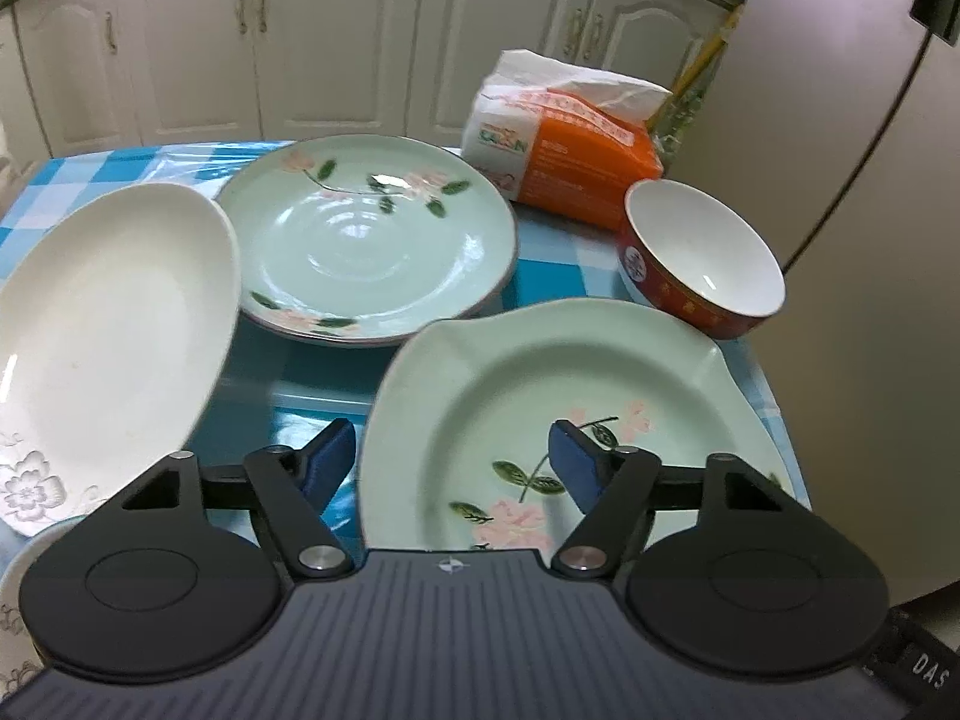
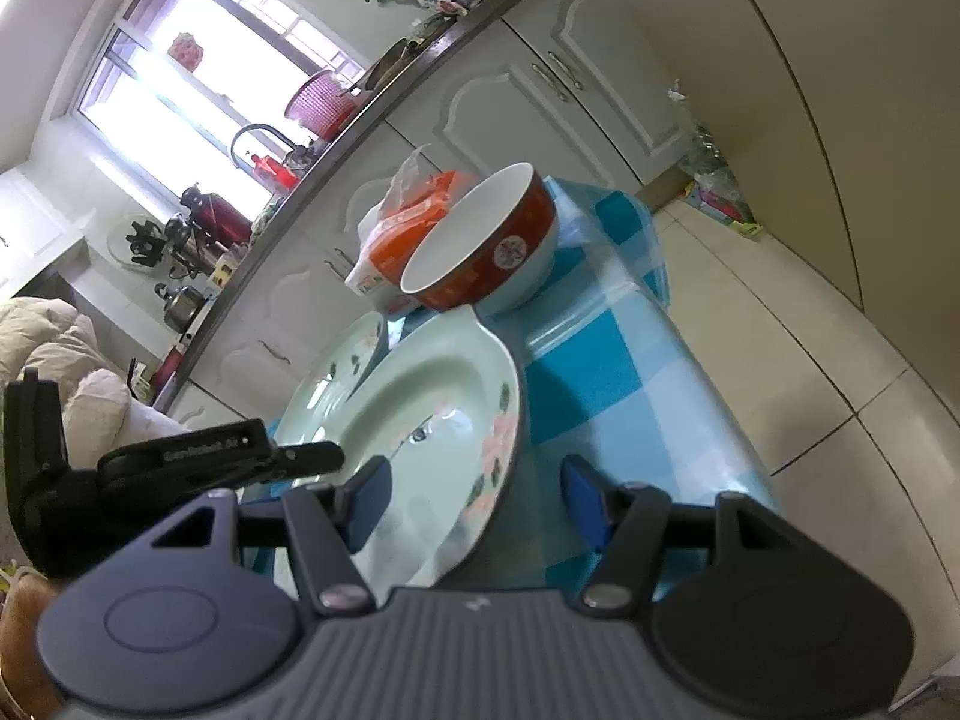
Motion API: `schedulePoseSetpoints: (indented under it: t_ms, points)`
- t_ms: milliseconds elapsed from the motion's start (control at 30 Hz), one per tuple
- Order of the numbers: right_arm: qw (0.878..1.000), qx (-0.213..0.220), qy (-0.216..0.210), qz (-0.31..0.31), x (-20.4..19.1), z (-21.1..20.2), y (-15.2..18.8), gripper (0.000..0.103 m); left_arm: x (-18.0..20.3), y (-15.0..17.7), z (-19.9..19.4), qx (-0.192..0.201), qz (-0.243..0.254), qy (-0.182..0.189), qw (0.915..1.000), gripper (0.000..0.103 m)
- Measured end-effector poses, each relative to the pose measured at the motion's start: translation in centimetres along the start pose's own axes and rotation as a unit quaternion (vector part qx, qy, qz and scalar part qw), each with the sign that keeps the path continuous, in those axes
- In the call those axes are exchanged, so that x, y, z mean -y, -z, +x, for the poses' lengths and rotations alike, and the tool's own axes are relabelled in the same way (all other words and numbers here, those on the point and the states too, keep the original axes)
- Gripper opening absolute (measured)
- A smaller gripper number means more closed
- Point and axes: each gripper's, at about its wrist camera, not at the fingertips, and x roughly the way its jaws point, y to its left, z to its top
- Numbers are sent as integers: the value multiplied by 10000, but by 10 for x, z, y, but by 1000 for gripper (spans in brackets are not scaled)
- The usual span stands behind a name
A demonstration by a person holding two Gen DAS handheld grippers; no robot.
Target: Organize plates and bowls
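Observation:
A pale green flowered plate with pointed corners (image 1: 528, 384) lies nearest on the blue checked table. My left gripper (image 1: 453, 459) is open above its left rim, one jaw on each side. A round green flowered plate (image 1: 366, 240) lies behind it. A white oval dish (image 1: 102, 324) lies at the left. A red bowl with a white inside (image 1: 702, 252) stands at the right. In the right wrist view my right gripper (image 2: 474, 501) is open, straddling the near plate's (image 2: 420, 396) right rim. The red bowl (image 2: 486, 246) stands beyond.
An orange and white tissue pack (image 1: 558, 138) stands at the back of the table (image 1: 300, 372). White cabinets (image 1: 300, 30) line the far side. A grey fridge (image 1: 852, 180) stands right of the table. Another white rim (image 1: 30, 558) shows at lower left. The left gripper's body (image 2: 180, 462) shows in the right view.

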Motion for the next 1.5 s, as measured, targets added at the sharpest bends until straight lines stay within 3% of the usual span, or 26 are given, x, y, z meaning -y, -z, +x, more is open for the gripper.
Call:
schedulePoseSetpoints:
  t_ms: [200,467,567,667,967,1300,1500]
  points:
    - [10000,15,-76,36,0,5,-1,60,3,3,1,76,96,-37,9999,81]
    - [10000,-69,-35,-58,-6,17,2,34,6,7,-1,159,186,-115,9996,71]
    - [9999,-8,30,-111,-9,18,5,31,6,7,-1,168,202,-161,9995,65]
    - [9998,51,154,-62,-5,17,6,16,4,8,-3,184,206,-190,9994,58]
    - [9984,147,403,-358,-8,11,8,17,8,10,-7,137,377,-204,9990,42]
    - [9978,202,555,-301,-1,-10,11,17,30,25,-18,173,785,-96,9967,40]
    - [9974,342,555,-297,3,-32,17,18,33,40,-34,251,699,147,9971,37]
